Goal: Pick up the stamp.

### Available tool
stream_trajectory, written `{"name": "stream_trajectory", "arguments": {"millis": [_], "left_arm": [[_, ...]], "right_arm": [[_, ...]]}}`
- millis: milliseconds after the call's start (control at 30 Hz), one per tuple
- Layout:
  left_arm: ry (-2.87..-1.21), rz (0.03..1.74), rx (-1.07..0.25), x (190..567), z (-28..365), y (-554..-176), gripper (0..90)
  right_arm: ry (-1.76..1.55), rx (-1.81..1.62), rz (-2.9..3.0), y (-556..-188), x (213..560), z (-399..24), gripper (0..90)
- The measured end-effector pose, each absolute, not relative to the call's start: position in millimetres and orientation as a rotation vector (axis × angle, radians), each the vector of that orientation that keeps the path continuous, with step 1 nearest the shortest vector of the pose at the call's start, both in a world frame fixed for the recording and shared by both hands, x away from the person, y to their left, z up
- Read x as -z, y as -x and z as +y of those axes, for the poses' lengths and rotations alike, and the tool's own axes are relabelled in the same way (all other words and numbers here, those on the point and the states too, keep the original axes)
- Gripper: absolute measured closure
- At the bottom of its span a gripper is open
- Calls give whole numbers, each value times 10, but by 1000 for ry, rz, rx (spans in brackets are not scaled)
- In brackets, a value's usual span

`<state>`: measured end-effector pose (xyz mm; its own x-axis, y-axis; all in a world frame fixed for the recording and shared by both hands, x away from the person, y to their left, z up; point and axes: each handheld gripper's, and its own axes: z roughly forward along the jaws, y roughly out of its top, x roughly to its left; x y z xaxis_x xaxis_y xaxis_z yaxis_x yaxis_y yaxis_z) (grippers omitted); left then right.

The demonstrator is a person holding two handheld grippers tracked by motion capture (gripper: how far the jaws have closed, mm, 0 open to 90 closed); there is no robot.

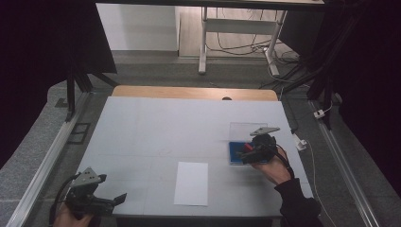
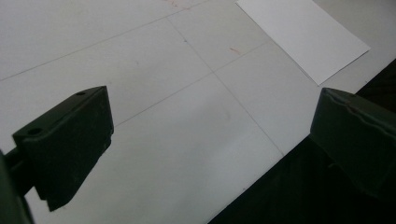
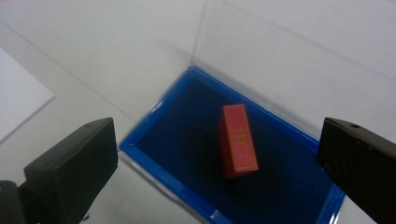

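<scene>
Red block (image 3: pixel 238 141) is lying inside the blue tray (image 3: pixel 154 170), resting on the dark blue lining and tilted at an angle to the tray's edges, touching neither jaw. You are holding your right gripper (image 3: pixel 219 154) over that tray with its jaws spread wide, one on each side of the block and well clear of it. A clear lid (image 3: pixel 280 51) is standing up from the tray's far edge. In the high view the tray (image 1: pixel 232 152) is sitting on the right part of the white table (image 1: pixel 156 127), with your right gripper (image 1: pixel 247 151) above it. Your left gripper (image 1: pixel 118 198) is hovering at the near left corner of the table, jaws also spread and gripping nothing. A white sheet of paper (image 1: pixel 191 183) is lying flat between the two grippers, near the front edge.
</scene>
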<state>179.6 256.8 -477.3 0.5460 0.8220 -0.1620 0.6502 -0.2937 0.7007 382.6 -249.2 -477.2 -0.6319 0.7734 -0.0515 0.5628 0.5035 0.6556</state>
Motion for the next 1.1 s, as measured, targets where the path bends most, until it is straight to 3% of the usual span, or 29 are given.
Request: {"name": "stream_trajectory", "arguments": {"millis": [67, 200, 233, 300, 333, 400, 433, 633, 867, 1100], "left_arm": [[-2039, 1184, -294, 4773, 2572, -1793, 0], [-2035, 1185, -294, 4774, 2575, -1789, 0], [-2035, 1185, -295, 4774, 2574, -1788, 0], [-2038, 1186, -295, 4773, 2573, -1788, 0], [-2038, 1188, -295, 4772, 2572, -1789, 0], [-2036, 1189, -296, 4774, 2572, -1790, 0], [-2034, 1190, -296, 4774, 2574, -1790, 0], [-2029, 1192, -291, 4774, 2580, -1791, 0], [-2027, 1195, -291, 4774, 2582, -1792, 0], [-2028, 1195, -291, 4775, 2582, -1789, 0]], "right_arm": [[-1121, -866, 2410, -3841, 4786, -2499, 0], [-1129, -885, 2423, -3872, 4790, -2543, 83], [-1123, -884, 2435, -3884, 4790, -2563, 171], [-1117, -885, 2438, -3889, 4790, -2571, 209], [-1110, -877, 2449, -3897, 4787, -2584, 303], [-1110, -880, 2449, -3898, 4787, -2586, 344], [-1112, -886, 2466, -3916, 4780, -2607, 433], [-1091, -905, 2488, -3942, 4768, -2626, 637], [-1065, -887, 2515, -3968, 4792, -2619, 782], [-1044, -872, 2513, -3968, 4786, -2625, 798]]}}
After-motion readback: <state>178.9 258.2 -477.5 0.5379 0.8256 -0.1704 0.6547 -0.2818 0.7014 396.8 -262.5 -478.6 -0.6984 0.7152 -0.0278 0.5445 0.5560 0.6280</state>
